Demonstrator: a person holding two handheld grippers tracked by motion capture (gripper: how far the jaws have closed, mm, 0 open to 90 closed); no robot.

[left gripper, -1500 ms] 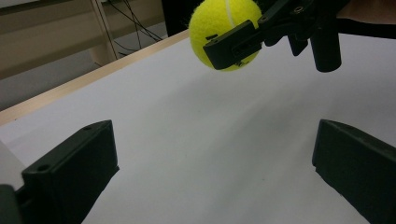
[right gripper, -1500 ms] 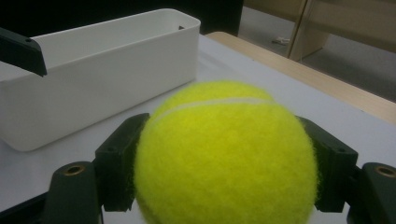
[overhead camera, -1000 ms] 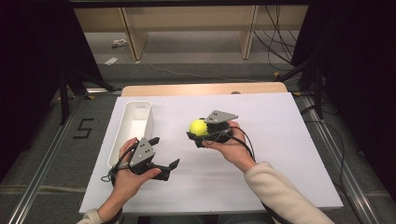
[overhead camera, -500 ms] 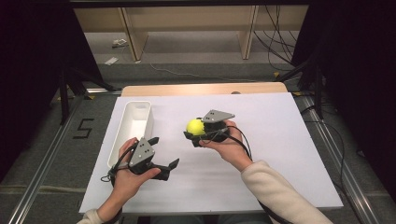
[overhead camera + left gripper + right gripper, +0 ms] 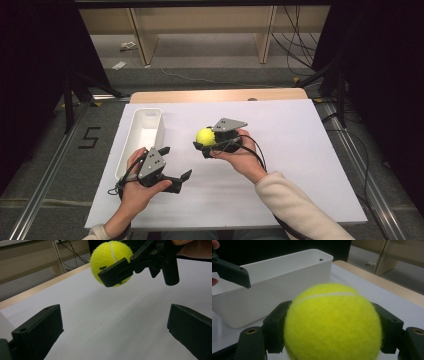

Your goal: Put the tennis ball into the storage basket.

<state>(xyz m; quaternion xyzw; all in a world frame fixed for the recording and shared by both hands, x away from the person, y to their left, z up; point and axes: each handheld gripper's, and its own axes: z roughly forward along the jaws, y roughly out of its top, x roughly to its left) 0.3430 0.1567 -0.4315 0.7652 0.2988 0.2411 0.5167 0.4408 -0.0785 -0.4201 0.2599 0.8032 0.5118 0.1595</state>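
Yellow tennis ball [image 5: 204, 136] sat clamped in the right tool [image 5: 210, 143], held above the desk [image 5: 300, 150] beside a white bin [image 5: 142, 137] (its 2 jaws gripping opposite sides); the left tool [image 5: 175, 167] gaped apart.

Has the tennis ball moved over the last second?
Yes. The tennis ball, clamped in the right gripper, has shifted slightly left, toward the white bin, which has stayed put on the table.

The high camera looks down on my table [image 5: 300, 165]; my left gripper's camera faces the ball [image 5: 111, 262] from nearby; my right's sits against it, the tray [image 5: 274, 287] beyond.
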